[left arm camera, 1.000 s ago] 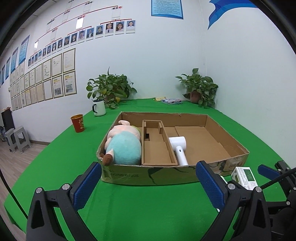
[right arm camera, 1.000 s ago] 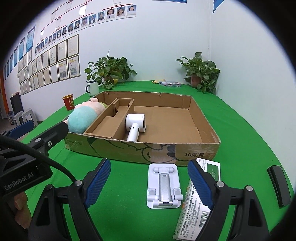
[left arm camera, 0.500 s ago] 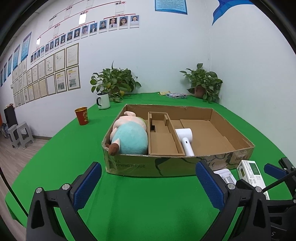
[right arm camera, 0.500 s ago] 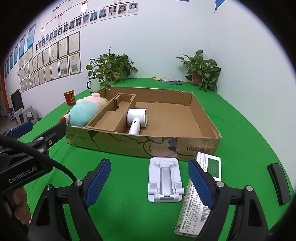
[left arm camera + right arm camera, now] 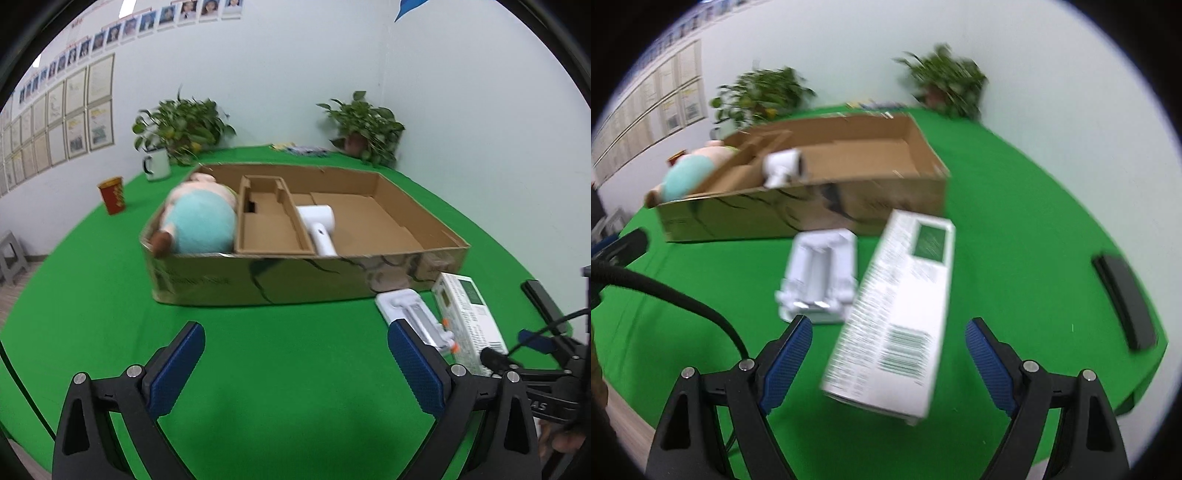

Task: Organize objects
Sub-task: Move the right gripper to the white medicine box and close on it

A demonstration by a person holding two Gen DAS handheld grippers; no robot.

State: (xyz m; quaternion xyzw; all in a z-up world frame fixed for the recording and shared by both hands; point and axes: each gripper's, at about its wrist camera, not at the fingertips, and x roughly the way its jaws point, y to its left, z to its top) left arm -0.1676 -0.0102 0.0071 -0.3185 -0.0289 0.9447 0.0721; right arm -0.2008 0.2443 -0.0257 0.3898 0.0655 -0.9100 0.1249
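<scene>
A cardboard box on the green table holds a teal plush toy on its left and a white hair dryer in the middle. A white folding stand and a white-and-green carton lie in front of the box; both also show in the left wrist view, stand and carton. My right gripper is open, its jaws on either side of the carton's near end, not touching. My left gripper is open and empty over bare cloth.
A black flat object lies near the table's right edge. A red cup, a white mug and two potted plants stand at the back. The walls meet behind the table.
My right gripper has swung right and down onto the carton, which now sits between its open jaws. My left gripper has pulled back and tilted downward. Nothing has been taken hold of.
</scene>
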